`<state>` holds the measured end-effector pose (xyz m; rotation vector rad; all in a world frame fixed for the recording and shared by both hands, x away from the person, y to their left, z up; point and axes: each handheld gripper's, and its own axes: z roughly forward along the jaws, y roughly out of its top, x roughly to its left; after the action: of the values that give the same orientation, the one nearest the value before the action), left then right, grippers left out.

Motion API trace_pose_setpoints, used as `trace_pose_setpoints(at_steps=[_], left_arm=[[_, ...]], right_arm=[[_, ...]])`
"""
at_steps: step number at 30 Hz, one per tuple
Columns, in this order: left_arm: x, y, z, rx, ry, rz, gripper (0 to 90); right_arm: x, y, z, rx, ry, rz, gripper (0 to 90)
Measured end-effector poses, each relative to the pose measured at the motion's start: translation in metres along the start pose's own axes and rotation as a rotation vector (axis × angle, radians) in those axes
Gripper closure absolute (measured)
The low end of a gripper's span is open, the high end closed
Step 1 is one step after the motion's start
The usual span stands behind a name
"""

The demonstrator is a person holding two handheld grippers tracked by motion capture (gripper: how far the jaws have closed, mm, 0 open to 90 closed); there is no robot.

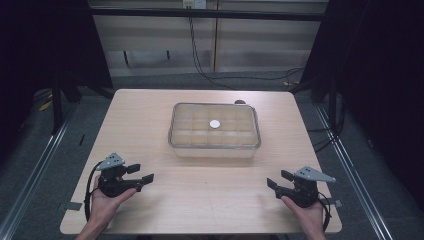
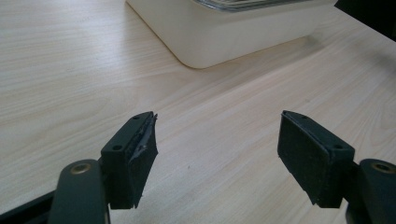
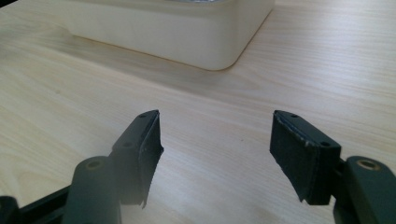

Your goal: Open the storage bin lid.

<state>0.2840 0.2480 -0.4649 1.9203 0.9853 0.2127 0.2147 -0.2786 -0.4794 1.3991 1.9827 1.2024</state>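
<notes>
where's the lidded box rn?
In the high view the lidded box sits mid-table, slightly toward the far edge, ahead of and between the left gripper and right gripper, touching neither.

Left hand [image 1: 106, 200] enters from bottom left, holding left gripper [image 1: 141, 173]; jaws spread apart, nothing between, pointing inward and slightly forward. Right hand [image 1: 306, 212] enters from bottom right, holding right gripper [image 1: 279, 179]; jaws likewise apart, empty, pointing inward. Hands well apart, mirrored
</notes>
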Motion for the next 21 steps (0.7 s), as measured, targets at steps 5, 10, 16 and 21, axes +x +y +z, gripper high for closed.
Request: trace_pose_setpoints(at_steps=[5,10,16,21], left_arm=[[-0.0005,-0.0003,0.0001,0.0,-0.008,0.007,27.6],[0.0037,0.0017,0.0027,-0.008,-0.004,-0.002,26.1],[0.0048,0.0025,0.0043,-0.008,-0.001,-0.006,26.2],[0.0029,0.0019,0.0031,-0.009,-0.004,0.007,26.5]], right_arm=[[0.001,0.0013,0.0005,0.005,0.011,0.032,34.3],[0.0045,0.0006,0.0055,0.04,0.041,-0.002,38.5],[0.0045,0.0018,0.0054,0.02,0.044,-0.029,35.1],[0.0047,0.0034,0.0049,0.035,0.059,-0.027,36.6]])
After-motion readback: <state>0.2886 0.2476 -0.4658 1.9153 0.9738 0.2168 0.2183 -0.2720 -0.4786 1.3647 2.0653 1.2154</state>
